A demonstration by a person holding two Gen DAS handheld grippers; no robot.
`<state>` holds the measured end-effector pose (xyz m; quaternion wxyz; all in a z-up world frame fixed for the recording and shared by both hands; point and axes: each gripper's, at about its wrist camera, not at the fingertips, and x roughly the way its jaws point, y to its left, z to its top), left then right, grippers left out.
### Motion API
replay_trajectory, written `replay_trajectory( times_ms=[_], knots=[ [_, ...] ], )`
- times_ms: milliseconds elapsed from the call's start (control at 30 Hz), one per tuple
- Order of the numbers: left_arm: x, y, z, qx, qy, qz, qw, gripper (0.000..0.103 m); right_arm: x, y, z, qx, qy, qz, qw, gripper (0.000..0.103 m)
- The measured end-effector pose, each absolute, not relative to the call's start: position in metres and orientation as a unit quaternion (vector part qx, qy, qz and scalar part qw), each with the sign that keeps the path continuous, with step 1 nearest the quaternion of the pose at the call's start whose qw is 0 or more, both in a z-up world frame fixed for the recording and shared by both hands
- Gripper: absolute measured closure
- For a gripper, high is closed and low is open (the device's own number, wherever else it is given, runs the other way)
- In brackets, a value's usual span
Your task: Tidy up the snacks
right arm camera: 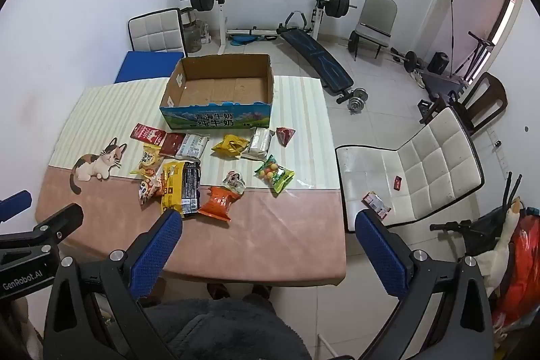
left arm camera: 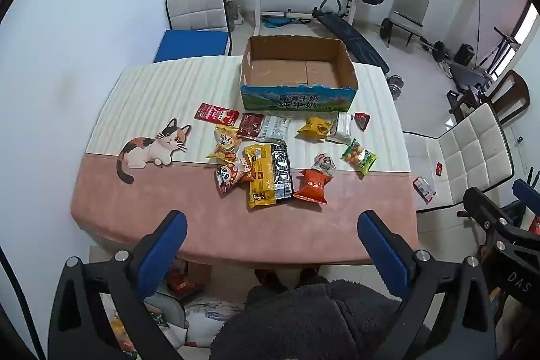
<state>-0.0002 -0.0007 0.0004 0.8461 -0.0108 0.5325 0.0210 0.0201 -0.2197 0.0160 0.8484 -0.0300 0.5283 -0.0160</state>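
**Snacks Lie Loose as Both Tongs Hang Wide**

Left-wrist view: the left gripper (left arm camera: 271, 225) hangs released above the near edge of the table (left arm camera: 141, 211), jaws spread, nothing between them. Ahead of it, from left to right, lie a panda-print packet (left arm camera: 229, 176), a yellow-and-black bag (left arm camera: 268, 174), an orange pouch (left arm camera: 312, 186) and a green candy bag (left arm camera: 358, 156), all scattered short of the empty cardboard box (left arm camera: 298, 90) standing farther on. More packets sit closer to the box.

In the right-wrist view, the right gripper (right arm camera: 268, 235) also gapes, holding nothing; the orange pouch (right arm camera: 217, 201) lies just ahead and to its left, while a small packet (right arm camera: 376, 204) rests on the white chair (right arm camera: 422, 164) ahead to its right.

The packets look light, soft and crinkly, likely slick under the pads and prone to crushing. A pinch on a crimped end seam or across a flat bag's edge seems the surest hold.
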Motion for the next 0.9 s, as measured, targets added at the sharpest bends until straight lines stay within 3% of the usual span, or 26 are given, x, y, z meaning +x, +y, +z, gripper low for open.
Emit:
replay_trajectory(
  times_ms=[900],
  knots=[
    [0.0028, -0.0103, 0.0093, -0.013, 0.530, 0.016, 0.848, 0.000, 0.0195, -0.2171, 0.0146, -0.022, 0.528, -0.011, 0.849, 0.000]
  ],
)
